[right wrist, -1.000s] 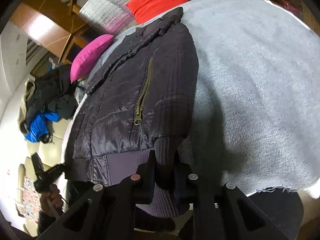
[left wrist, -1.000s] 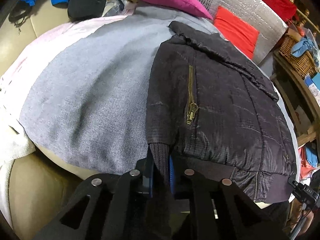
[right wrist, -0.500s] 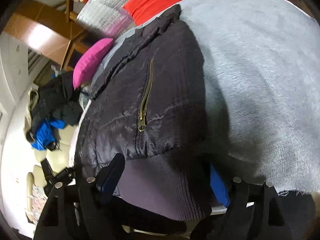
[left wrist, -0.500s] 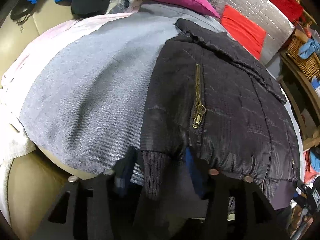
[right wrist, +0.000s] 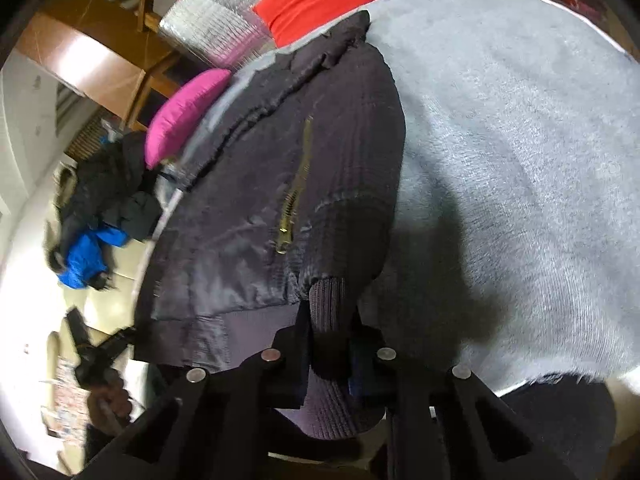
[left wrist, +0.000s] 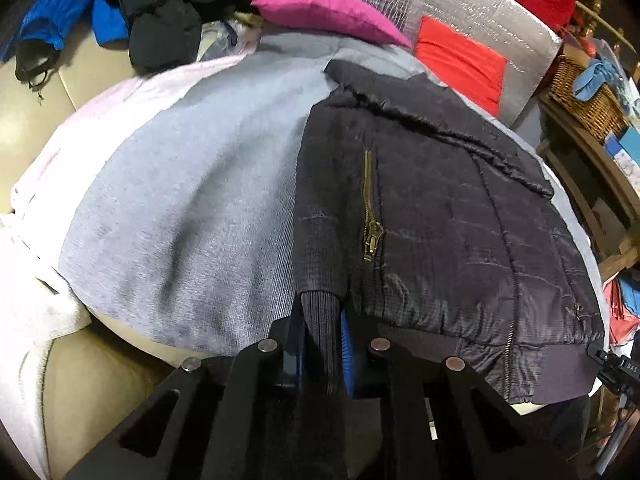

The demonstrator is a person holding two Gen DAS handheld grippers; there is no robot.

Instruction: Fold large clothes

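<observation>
Here, both grippers, left gripper (left wrist: 322, 344) and right gripper (right wrist: 330, 354), have just closed onto ribbed cuffs of the black quilted zip jacket (left wrist: 440, 216) lying at the grey blanket's (left wrist: 192, 208) near edge, seemingly ready to lift and fold it away.

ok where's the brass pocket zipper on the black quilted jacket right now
In the left wrist view the brass pocket zipper runs down the black quilted jacket near its left edge, just above the ribbed cuff.
</observation>
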